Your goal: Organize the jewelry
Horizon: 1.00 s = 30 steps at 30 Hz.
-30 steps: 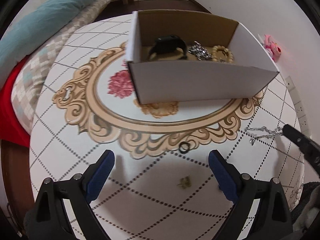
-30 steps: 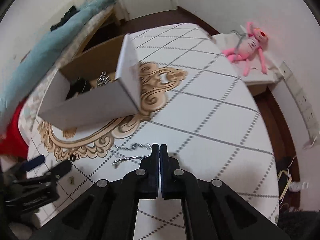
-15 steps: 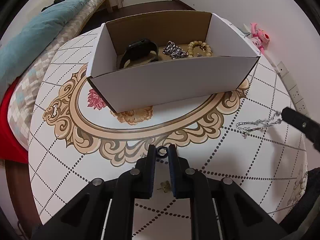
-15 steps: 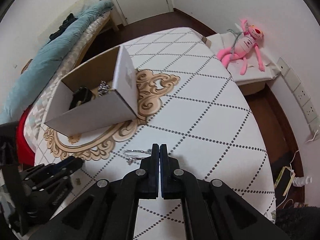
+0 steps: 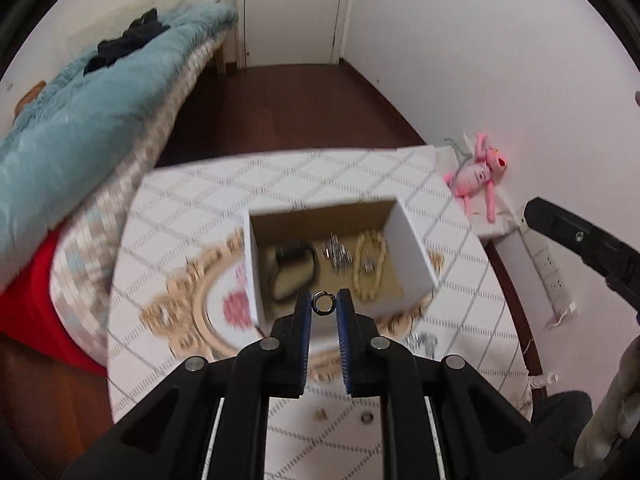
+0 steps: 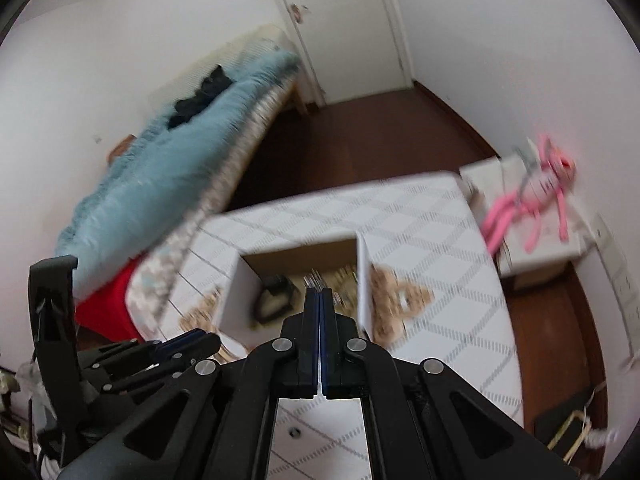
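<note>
Above the counter (image 5: pixel 460 264), the left gripper (image 5: pixel 324 304) pinches a small ring (image 5: pixel 323 303) — carry it level over the box (image 5: pixel 412 256); the right gripper (image 6: pixel 321 298) is fully closed, apparently empty.

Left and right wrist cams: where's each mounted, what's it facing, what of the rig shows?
Left wrist: on the left gripper, looking down over the box on the table; a small ring pinched in its fingers; right gripper at the right edge.
Right wrist: on the right gripper, shut, facing the box; left gripper lower left.
Shared: box, table, bed, pink toy, door.
</note>
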Motion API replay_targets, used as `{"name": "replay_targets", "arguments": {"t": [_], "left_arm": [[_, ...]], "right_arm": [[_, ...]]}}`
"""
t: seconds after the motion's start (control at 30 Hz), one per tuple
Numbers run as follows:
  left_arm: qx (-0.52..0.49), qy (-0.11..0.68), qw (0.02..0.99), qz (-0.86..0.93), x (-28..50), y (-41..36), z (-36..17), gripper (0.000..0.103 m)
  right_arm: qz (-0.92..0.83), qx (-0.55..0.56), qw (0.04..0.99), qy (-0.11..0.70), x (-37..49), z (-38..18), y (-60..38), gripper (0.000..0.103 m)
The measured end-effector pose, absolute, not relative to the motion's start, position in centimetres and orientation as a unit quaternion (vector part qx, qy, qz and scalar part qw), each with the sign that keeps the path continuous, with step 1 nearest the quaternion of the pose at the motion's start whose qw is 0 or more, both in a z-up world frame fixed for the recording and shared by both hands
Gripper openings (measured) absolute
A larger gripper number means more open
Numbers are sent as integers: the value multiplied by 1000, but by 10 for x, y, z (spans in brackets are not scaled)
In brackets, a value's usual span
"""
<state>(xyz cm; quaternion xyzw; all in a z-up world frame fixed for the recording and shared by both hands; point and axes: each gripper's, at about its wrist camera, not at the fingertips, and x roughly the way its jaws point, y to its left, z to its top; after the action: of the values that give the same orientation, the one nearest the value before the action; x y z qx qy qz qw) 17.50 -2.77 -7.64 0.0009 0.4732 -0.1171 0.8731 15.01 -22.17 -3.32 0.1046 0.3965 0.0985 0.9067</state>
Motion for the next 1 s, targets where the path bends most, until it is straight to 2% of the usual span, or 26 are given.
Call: {"name": "replay_targets", "arguments": {"t": [0.13,0.27,0.3,0.33,0.4,0.57,0.7,1.0], "left_arm": [[4,468,878,-102,193,-19,-70,10],[-5,476,874,-94,182,-15,-85,10],[-7,483,871,-93,177,-16,-93,10],[-11,492,866,-92,171,-16,-103,10],[-15,507,857,-91,161,-18,-120,10],[-15,545,834,-84,145,-25,-165,10],[-11,561,824,-82,142,-31,-183,10],[-9,569,818,-77,141,-32,-194,10]], "right_arm": [[119,80,895,423,181,-23,-213,0],[98,97,874,467,187,-48,-221,1],[89,101,867,479,182,-62,-224,6],[86,107,863,486,179,-73,-227,15],[71,118,849,510,169,-107,-234,27],[50,130,829,541,155,-167,-249,28],[48,100,824,555,152,-198,-247,27],[46,14,828,559,148,-215,-223,25]]}}
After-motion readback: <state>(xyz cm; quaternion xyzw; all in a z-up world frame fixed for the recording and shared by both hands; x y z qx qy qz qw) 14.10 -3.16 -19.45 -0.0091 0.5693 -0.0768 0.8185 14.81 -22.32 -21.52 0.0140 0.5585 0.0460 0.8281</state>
